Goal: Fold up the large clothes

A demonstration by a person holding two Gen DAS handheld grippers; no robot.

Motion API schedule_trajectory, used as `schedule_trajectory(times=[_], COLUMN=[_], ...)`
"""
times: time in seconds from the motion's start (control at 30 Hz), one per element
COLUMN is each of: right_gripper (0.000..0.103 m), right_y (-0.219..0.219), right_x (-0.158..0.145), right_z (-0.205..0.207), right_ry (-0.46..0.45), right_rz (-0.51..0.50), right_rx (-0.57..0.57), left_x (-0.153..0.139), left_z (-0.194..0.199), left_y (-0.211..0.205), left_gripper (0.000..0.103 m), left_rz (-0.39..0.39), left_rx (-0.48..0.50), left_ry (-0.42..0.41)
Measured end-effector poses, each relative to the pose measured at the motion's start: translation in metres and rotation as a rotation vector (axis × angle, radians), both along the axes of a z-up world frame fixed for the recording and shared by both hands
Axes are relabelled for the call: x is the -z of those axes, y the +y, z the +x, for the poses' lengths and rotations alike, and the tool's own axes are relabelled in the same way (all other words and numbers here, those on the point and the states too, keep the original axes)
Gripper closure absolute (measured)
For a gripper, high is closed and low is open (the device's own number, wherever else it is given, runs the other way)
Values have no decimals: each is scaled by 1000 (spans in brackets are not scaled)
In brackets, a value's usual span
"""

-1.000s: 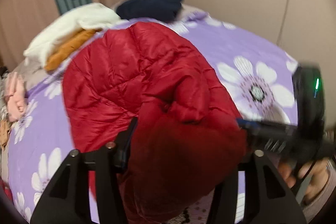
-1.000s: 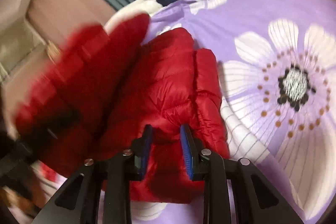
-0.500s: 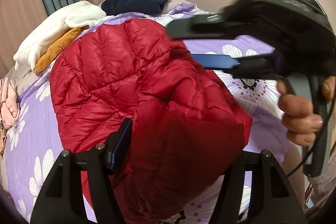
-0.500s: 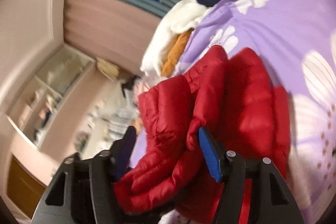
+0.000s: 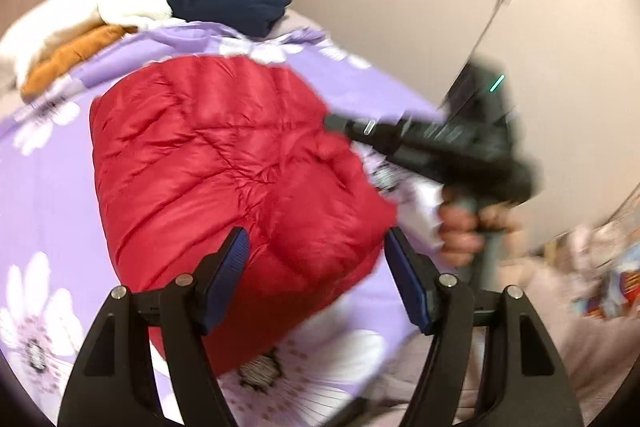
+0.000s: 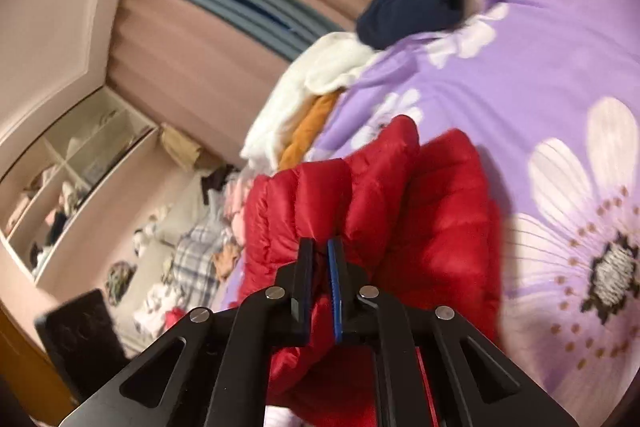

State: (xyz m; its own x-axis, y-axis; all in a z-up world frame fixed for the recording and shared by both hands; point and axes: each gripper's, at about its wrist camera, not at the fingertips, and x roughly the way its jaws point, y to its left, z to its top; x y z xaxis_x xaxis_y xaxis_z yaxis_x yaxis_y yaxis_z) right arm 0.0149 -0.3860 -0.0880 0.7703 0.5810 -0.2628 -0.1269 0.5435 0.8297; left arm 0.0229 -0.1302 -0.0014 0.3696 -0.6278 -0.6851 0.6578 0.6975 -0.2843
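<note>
Red quilted puffer jacket (image 5: 224, 163) bunched on the purple flowered bedspread (image 5: 48, 195) — right gripper (image 6: 320, 267) pinches a fold, left gripper (image 5: 316, 267) spread wide, clamping nothing.

A red quilted jacket (image 5: 224, 163) lies on a lilac bedspread (image 5: 48, 195) with white flowers; navy (image 5: 236, 5), white (image 5: 100, 1) and orange (image 5: 76, 51) clothes behind. Black tongs (image 5: 316, 267), blue pads (image 5: 230, 267).
</note>
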Motion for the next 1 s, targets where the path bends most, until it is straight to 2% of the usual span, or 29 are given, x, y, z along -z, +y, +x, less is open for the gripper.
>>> schedule_trajectory(times=[0.07, 0.13, 0.23, 0.33, 0.43, 0.5, 0.6, 0.7, 0.77, 0.8, 0.83, 0.9, 1.0], right_gripper=[95, 95, 95, 95, 95, 95, 95, 95, 95, 95, 95, 95, 95], right_y=[-3, -2, -1, 1, 2, 3, 7, 13, 15, 16, 16, 20, 37], right_x=[12, 17, 24, 28, 32, 32, 31, 20, 3, -10, -10, -45, -70], right_z=[1, 1, -1, -6, -8, -9, -9, -19, -30, -37, -37, -53, -54], right_ry=[28, 48, 76, 98, 115, 119, 124, 123, 88, 51, 51, -58, -125], right_rz=[22, 11, 6, -24, -39, -56, -86, -179, -261, -299, -299, -364, -385], right_rx=[-2, 0, 0, 5, 10, 15, 21, 46, 86, 109, 109, 123, 46], left_x=[-12, -21, -25, -21, -11, -3, 15, 41, 52, 53, 52, 52, 54], left_z=[4, 15, 39, 71, 102, 118, 141, 159, 162, 160, 158, 155, 158], left_y=[13, 23, 27, 29, 19, 14, 2, -6, -12, -11, -10, -10, -9], left_gripper=[33, 32, 34, 34, 49, 64, 69, 69, 69, 69, 70, 70, 70], left_rz=[-87, -135, -97, -88, -24, -3, 57, 148, 194, 204, 210, 218, 211], left_rx=[-1, -42, -142, -212, -264, -268, -274, -279, -267, -264, -259, -249, -253], left_ry=[33, 36, 3, 12, 4, 26, 54, 134, 142, 132, 123, 111, 112])
